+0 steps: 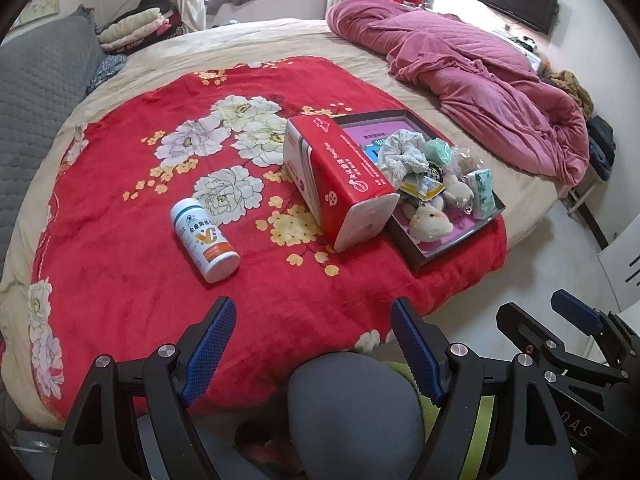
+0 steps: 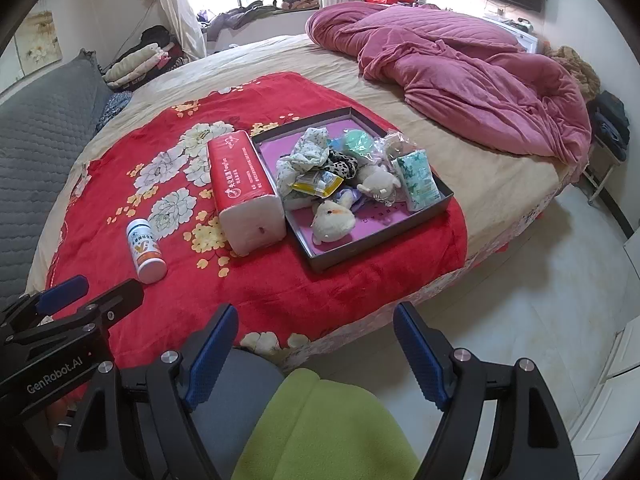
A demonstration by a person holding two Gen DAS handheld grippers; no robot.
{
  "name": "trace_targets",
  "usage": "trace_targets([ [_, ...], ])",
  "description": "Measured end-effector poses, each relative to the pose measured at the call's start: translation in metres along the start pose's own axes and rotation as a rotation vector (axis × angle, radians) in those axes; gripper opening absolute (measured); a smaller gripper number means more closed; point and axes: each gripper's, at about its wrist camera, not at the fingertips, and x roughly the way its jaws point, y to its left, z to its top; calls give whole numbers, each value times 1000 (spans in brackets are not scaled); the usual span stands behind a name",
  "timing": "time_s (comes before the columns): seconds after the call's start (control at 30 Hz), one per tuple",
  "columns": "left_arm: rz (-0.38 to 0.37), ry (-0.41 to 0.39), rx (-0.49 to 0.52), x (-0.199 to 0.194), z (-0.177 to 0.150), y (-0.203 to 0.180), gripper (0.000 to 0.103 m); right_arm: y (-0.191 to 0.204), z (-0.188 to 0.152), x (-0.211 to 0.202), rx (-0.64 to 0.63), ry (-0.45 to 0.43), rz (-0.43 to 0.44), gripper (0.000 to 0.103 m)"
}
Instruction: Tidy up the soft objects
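A bed (image 2: 248, 60) in a beige sheet carries a red floral blanket (image 2: 248, 288) and a heaped pink quilt (image 2: 480, 68); on the blanket lie a bottle (image 2: 146, 252), a tissue pack (image 2: 244, 188) and a tray (image 2: 384, 236)

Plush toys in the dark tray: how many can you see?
2. A white plush toy lies at the dark shallow tray's near end; a beige plush toy sits mid-tray. Others may be hidden under the pile.

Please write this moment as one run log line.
left tongs: open, empty | right tongs: open, empty | soft items: in tray | tissue pack, bottle: on red blanket
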Motion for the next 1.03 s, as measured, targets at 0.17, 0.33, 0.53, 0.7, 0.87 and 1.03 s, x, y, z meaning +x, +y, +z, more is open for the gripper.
trace_targets([
  [0.17, 9, 3, 1, 1, 0, 0, 81, 0, 0, 0, 1, 3, 1, 79],
  [0.33, 17, 4, 1, 2, 0, 0, 81, 0, 0, 0, 1, 4, 1, 79],
  [0.53, 20, 5, 2, 3, 0, 0, 81, 0, 0, 0, 1, 4, 5, 79],
  [0.7, 34, 17, -3, 7, -1, 2, 81, -2, -1, 2, 1, 1, 3, 79],
  [0.87, 34, 31, -21, 13, -1, 7, 81, -4, -1, 5, 3, 9, -4, 79],
  [1.03, 6, 41, -36, 21, 1, 15, 81, 2, 2, 10, -29, 5, -17, 79],
])
